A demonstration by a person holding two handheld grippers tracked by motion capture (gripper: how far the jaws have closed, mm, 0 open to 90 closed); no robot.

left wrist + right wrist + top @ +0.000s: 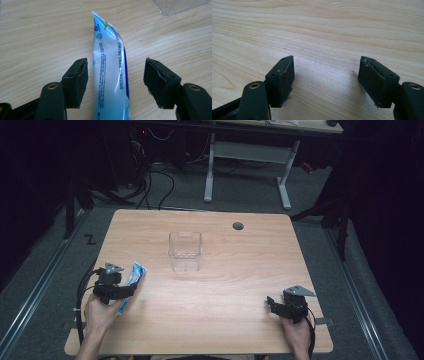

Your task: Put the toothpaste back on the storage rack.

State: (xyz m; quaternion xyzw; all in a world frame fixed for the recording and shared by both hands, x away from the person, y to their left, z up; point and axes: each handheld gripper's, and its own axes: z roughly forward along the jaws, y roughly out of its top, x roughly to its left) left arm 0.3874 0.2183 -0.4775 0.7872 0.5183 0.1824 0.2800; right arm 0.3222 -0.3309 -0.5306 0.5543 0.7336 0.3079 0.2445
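A blue and white tube (111,67) lies flat on the wooden table, its crimped end pointing away from me. My left gripper (115,82) is open around it, one jaw on each side, neither touching it. In the high view the tube (134,279) sits at the table's left side, partly under the left gripper (116,287). A clear plastic box (185,251) stands empty near the table's middle. My right gripper (274,304) rests open at the front right, and its own view shows bare wood between its jaws (325,75).
A dark round grommet hole (238,226) sits in the table (225,285) toward the far right. A corner of the clear box (180,6) shows at the top of the left gripper view. Beyond the table are cables and a white desk frame (247,165).
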